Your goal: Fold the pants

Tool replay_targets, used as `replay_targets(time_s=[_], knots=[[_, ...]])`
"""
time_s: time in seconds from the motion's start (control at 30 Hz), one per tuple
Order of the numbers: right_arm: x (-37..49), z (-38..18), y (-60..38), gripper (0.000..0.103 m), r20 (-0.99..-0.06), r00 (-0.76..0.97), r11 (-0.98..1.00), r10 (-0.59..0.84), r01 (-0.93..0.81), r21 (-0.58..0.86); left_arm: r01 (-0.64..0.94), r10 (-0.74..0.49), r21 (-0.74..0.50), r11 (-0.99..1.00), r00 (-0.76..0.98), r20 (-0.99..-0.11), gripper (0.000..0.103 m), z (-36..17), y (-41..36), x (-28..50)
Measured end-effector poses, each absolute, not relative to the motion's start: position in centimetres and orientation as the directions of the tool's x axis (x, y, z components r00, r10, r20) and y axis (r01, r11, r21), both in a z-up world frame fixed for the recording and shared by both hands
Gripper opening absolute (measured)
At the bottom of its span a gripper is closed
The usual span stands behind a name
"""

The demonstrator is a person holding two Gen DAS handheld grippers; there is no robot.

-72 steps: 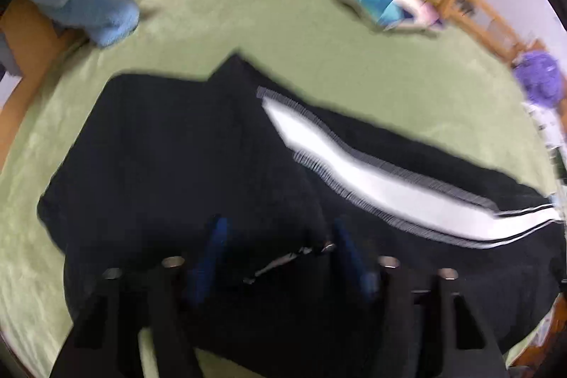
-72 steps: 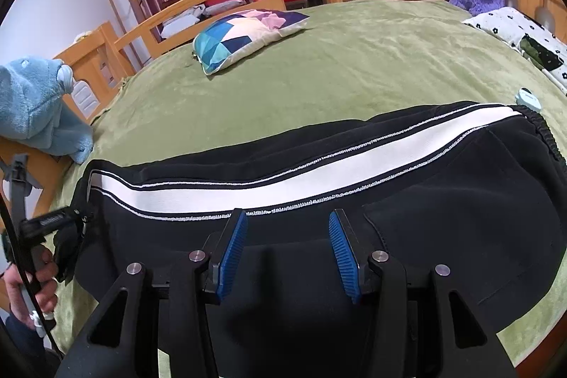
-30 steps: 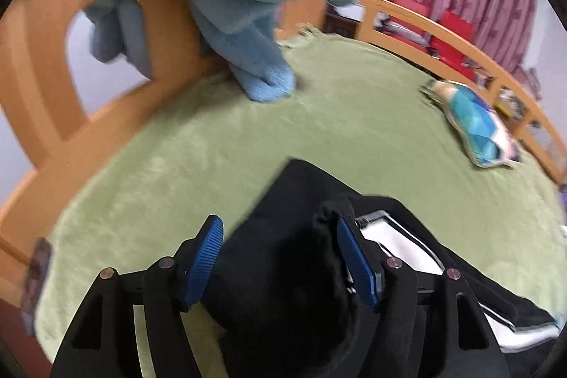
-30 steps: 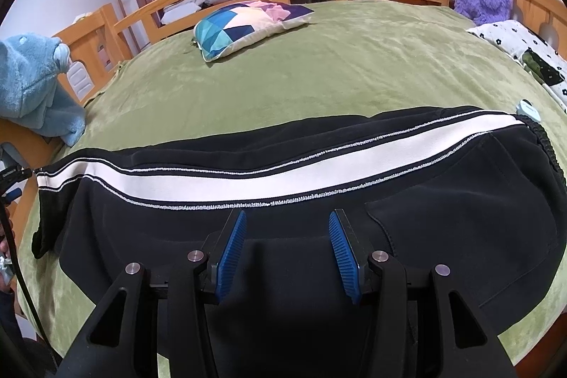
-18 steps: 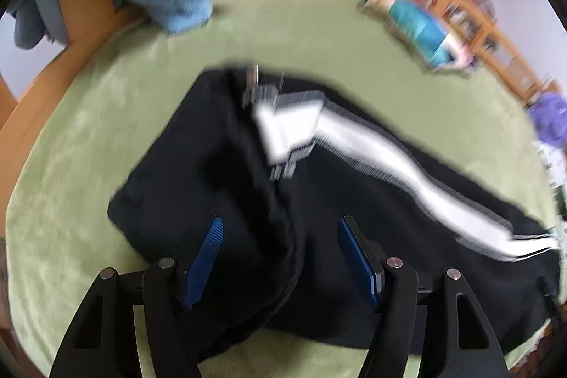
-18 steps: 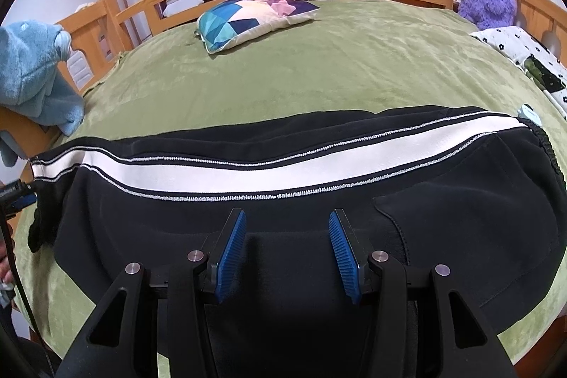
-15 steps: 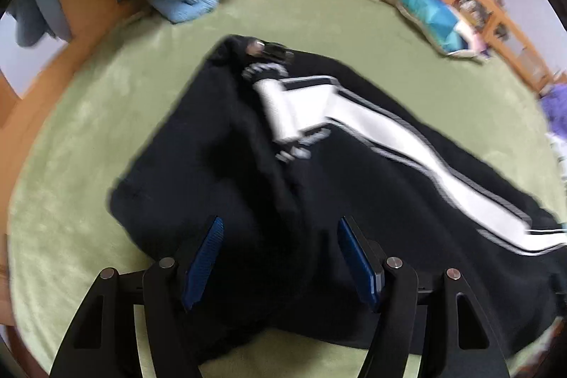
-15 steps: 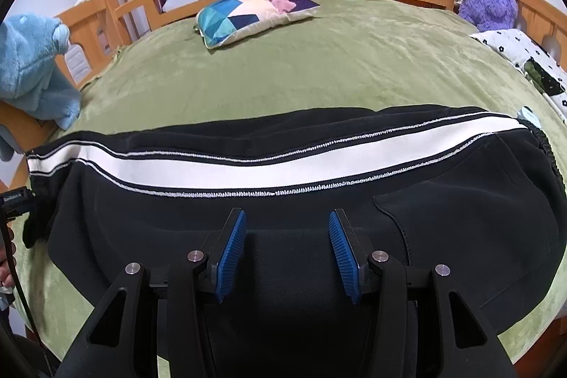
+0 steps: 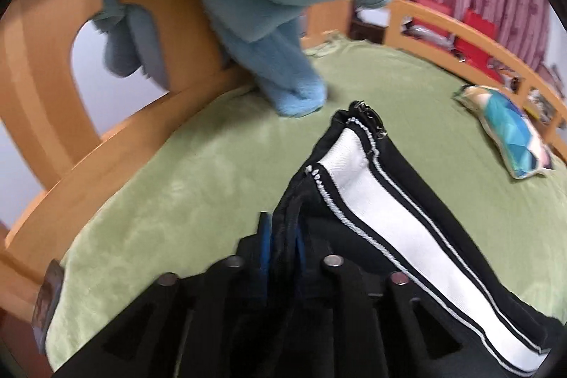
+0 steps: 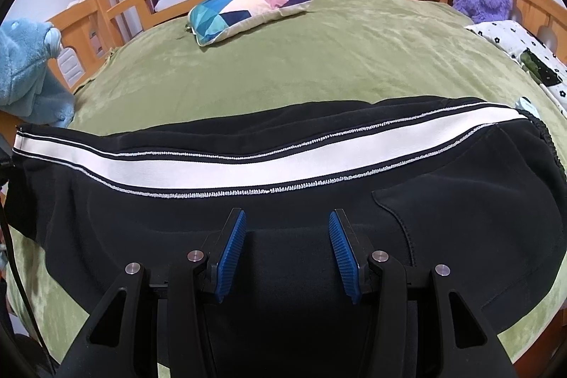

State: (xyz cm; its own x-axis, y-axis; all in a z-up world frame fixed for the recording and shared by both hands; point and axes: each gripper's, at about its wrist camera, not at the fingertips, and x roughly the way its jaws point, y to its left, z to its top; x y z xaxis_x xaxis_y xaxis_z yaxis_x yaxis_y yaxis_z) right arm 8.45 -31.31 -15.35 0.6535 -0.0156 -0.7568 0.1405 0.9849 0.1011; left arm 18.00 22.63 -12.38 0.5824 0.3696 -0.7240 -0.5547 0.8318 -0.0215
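Green bedding (image 10: 319, 66) carried the pants (image 10: 283, 201), lying full length, legs stacked, no crosswise fold made. Left gripper (image 9: 280, 241) had its jaws clamped on the cuff end; right gripper (image 10: 287, 250) hung open-jawed over the middle.

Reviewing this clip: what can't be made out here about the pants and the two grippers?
- Left wrist view: how much cloth the left gripper pinches; the pants cover its fingertips.
- Left wrist view: waistband end, cut off by the lower right edge.
- Right wrist view: whether the open right gripper touches the cloth.
- Right wrist view: underside layers of the pants on the green blanket, hidden by the top layer.
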Motion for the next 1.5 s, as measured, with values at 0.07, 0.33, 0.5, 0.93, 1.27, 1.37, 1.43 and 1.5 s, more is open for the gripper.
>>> replay_targets(time_s=[0.07,0.33,0.5,0.93,1.27,1.37,1.43,1.5], knots=[[8.1,-15.0,-31.6,0.049,-0.751,0.66,0.986,-0.021,0.138,0.094,-0.591,0.422,0.038,0.806,0.528,-0.737,0.044,-12.6,22.5,18.0],[2.6,-13.6,-37.9,0.057,-0.698,0.706,0.975,-0.119,0.217,0.053,-0.495,0.326,-0.001,0.869,0.575,-0.751,0.062,-12.1,19.7,16.6],[-1.7,-13.9,-46.6,0.071,-0.681,0.695,0.91,-0.23,0.401,0.102,-0.35,0.176,-0.053,0.935,0.59,-0.788,0.062,-12.6,14.6,15.1],[1.9,-22.2,-62.5,0.084,-0.641,0.759,0.604,0.117,0.458,0.652,-0.178,-0.071,-0.218,0.959,0.599,-0.798,0.063,-15.4,6.9,5.3],[4.5,-12.9,-63.3,0.013,-0.52,0.849,0.745,0.099,0.283,0.604,-0.255,-0.024,-0.215,0.943,0.59,-0.807,0.063,-14.2,8.3,2.7],[0.9,-8.6,-64.8,0.016,-0.421,0.907,0.815,-0.022,0.26,0.517,-0.254,0.008,-0.194,0.948,0.624,-0.781,0.063,-13.0,9.1,1.5],[1.3,-9.2,-67.1,0.039,-0.536,0.837,0.819,-0.106,0.38,0.431,-0.248,0.005,-0.195,0.949,0.629,-0.778,0.064,-13.3,9.4,1.0],[2.8,-12.6,-69.0,0.059,-0.675,0.737,0.791,-0.039,0.436,0.429,-0.246,-0.019,-0.209,0.947,0.604,-0.797,0.064,-14.2,9.6,1.2]])
